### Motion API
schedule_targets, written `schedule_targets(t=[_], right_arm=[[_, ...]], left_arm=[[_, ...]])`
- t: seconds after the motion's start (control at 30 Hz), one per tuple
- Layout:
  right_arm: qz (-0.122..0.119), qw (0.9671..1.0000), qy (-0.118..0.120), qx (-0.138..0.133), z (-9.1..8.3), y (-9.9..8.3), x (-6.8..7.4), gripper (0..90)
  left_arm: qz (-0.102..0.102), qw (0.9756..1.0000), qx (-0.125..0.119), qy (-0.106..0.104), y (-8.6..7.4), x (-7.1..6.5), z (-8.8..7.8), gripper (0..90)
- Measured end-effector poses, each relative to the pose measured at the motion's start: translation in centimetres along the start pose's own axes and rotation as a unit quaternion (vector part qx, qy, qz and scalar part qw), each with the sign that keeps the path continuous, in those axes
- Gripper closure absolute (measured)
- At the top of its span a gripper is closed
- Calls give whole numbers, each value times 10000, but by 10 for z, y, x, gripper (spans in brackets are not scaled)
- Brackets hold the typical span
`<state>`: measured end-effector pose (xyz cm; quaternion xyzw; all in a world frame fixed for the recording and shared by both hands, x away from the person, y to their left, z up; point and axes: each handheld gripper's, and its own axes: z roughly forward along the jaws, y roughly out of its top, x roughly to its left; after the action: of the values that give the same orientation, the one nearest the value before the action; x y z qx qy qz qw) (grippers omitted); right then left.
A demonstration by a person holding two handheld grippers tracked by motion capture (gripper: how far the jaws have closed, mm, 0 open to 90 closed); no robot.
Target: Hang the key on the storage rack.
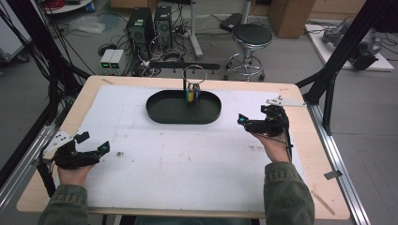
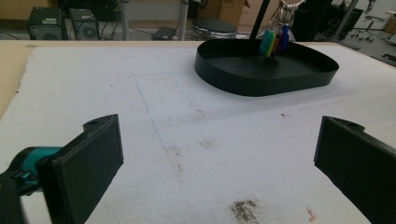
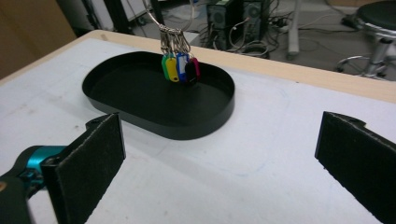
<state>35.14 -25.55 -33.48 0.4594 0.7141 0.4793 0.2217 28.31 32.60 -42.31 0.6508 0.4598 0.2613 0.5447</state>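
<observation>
Left gripper (image 1: 96,143) rests low at the near-left of the white-covered surface (image 1: 187,159), jaws wide apart with nothing between them; right gripper (image 1: 244,121) sits at the right side, just right of the black oval tray (image 1: 159,112), jaws likewise spread and empty. Bunch of coloured key tags (image 3: 180,67) hangs on rings from a thin black stand (image 1: 184,84), dangling over the middle of the tray near its far wall, well apart from both grippers
</observation>
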Motion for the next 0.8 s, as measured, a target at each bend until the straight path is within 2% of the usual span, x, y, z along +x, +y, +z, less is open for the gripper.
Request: schedule_targets(t=[0.07, 0.23, 0.33, 0.5, 0.6, 0.73, 0.8], right_arm=[[-10, 9999, -102, -52, -5, -4, 1, 6], [-55, 9998, -151, -119, -12, -10, 4, 6], [-125, 9995, -271, -86, -16, -16, 4, 6], [-98, 9993, -352, -104, -22, -23, 4, 6], [-24, 9990, -379, -250, -28, -29, 2, 6], [3, 9975, -562, -438, -33, -40, 1, 6], [-14, 9968, -669, -429, -33, -44, 1, 6]], left_arm=[[-8, 10000, 0, 2, 0, 0, 0, 17], [2, 10000, 16, 4, 0, 1, -1, 17], [-9, 10000, -19, 9, 0, 0, -2, 17], [-6, 10000, -18, 23, 0, 0, -2, 17], [-9, 10000, -16, 18, 0, 0, -2, 17], [9, 10000, -12, 21, 0, -1, -2, 17], [9, 10000, -10, 26, 0, -1, -2, 17]])
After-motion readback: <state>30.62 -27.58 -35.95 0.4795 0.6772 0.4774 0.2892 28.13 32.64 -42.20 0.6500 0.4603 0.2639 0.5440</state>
